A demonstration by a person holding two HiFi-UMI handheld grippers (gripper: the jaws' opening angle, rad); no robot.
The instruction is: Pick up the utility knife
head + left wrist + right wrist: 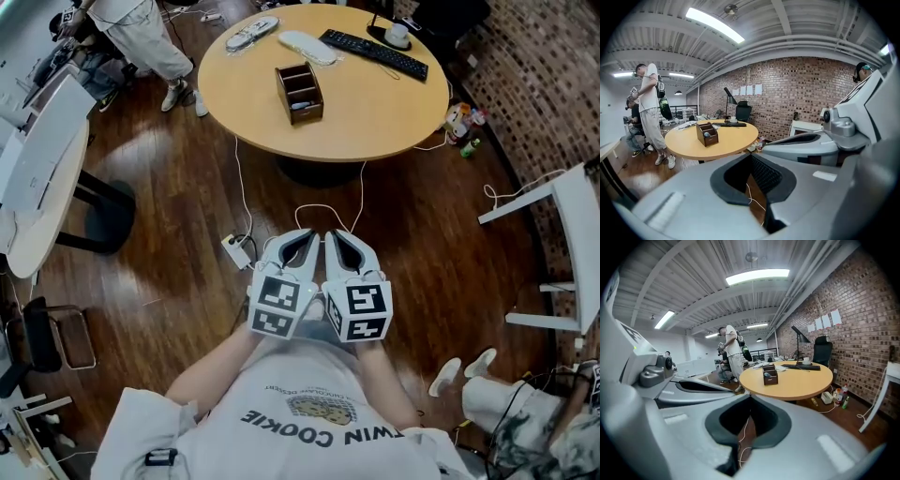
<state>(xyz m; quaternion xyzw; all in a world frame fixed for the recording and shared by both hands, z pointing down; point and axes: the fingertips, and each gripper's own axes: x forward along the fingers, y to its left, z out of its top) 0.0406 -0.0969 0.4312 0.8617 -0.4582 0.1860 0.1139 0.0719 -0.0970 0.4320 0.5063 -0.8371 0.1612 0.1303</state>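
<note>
Wooden box [314,86] sits on the round table [375,108], straight ahead of both grippers and well apart from them. A blue-grey thing in the compartment nearest the grippers is probably the utility knife [298,106]. It is too small to tell its long axis or which way it points. The left gripper [308,233] has its jaws closed tip to tip with nothing between them. The right gripper [333,233] is just beside it, also closed and empty. Both are aimed at the table, over the wood floor [187,206].
</note>
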